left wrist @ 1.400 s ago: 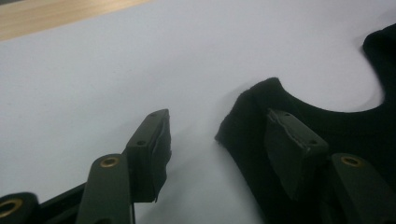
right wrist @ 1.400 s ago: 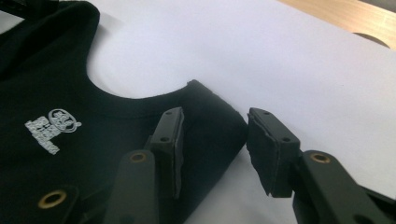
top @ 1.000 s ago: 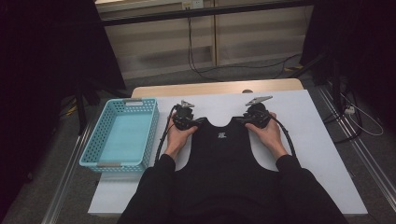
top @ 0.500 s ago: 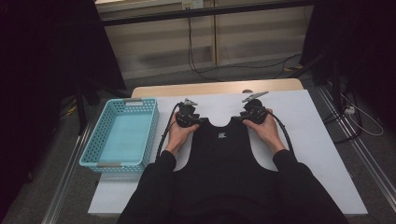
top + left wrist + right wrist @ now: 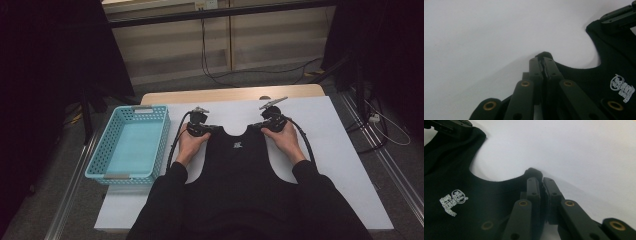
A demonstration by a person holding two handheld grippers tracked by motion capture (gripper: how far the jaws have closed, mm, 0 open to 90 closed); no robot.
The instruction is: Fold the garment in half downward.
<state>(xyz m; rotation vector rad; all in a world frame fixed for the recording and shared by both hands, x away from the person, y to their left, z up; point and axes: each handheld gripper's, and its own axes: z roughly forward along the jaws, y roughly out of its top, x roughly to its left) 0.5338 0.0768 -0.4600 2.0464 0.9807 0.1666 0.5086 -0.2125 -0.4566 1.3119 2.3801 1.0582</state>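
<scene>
A black sleeveless top with a small white logo lies flat on the white table, neckline toward the far edge. My left gripper is shut on its left shoulder strap, and the jaws have just been closing on the cloth. My right gripper is shut on the right shoulder strap, and its jaws have just been closing too. The left gripper view has the logo at the right, with the right gripper far off. The right gripper view has the logo at the left.
A light blue plastic basket, with nothing in it, stands on the table's left part, close to my left hand. The person's dark sleeves cover the top's lower part. Cables trail from both grippers over the table.
Both hands stay at the top's shoulder straps; the right gripper has shifted only slightly. The top lies as before.
</scene>
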